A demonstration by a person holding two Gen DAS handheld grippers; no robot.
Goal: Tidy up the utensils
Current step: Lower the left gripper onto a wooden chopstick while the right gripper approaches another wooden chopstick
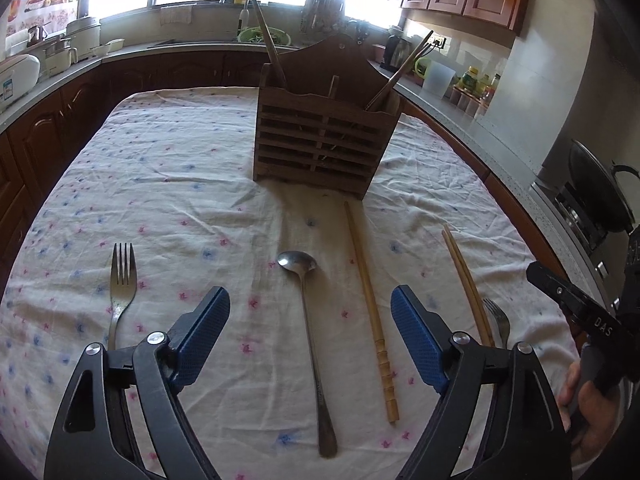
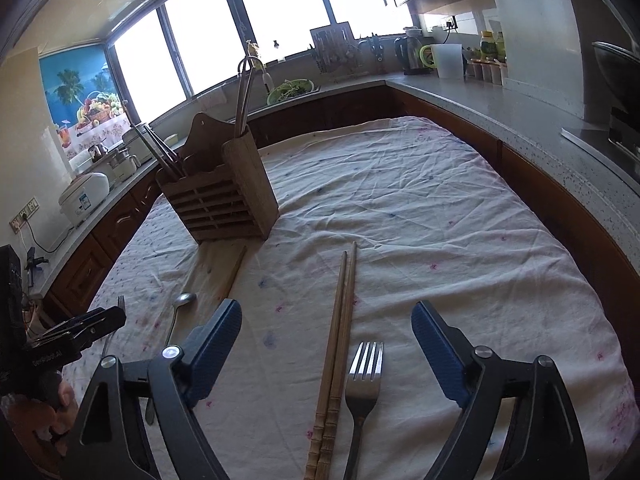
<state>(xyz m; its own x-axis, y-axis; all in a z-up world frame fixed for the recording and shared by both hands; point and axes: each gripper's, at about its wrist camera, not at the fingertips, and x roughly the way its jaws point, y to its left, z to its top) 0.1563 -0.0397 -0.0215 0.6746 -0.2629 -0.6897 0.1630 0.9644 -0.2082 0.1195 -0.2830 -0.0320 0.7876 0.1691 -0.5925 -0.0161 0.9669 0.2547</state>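
1. Left wrist view: the left gripper [image 1: 310,332] hangs over the table with its jaws spread and nothing between the blue pads. The spoon [image 1: 310,344] and a single bamboo chopstick [image 1: 370,312] lie on the floral cloth [image 1: 180,184] right under that gap, handles toward the near edge. My guess is everything's been laid in a neat row so each piece can be grabbed by the handle. A fork [image 1: 122,284] sits off to the left, well apart. The wooden utensil holder [image 1: 320,136] stands at the far middle of the table with a few long sticks already poking out of it, so that's presumably where everything ends up.

2. Same view, right side: a pair of chopsticks [image 1: 466,284] with a second fork [image 1: 498,316] just beside it, mostly hidden behind the gripper's right finger. The right gripper's black body pokes in at the far right edge, with the hand holding it.

3. Right wrist view: the right gripper [image 2: 326,348] is also wide open and empty. It shows what the other view hides: the second fork [image 2: 364,384] in full, lying just beside the chopstick pair [image 2: 338,344], both between the jaws. The holder [image 2: 220,192] sits far left here, showing its side wall. The spoon bowl [image 2: 185,299] and first fork's tines [image 2: 120,303] barely peek in at the left.
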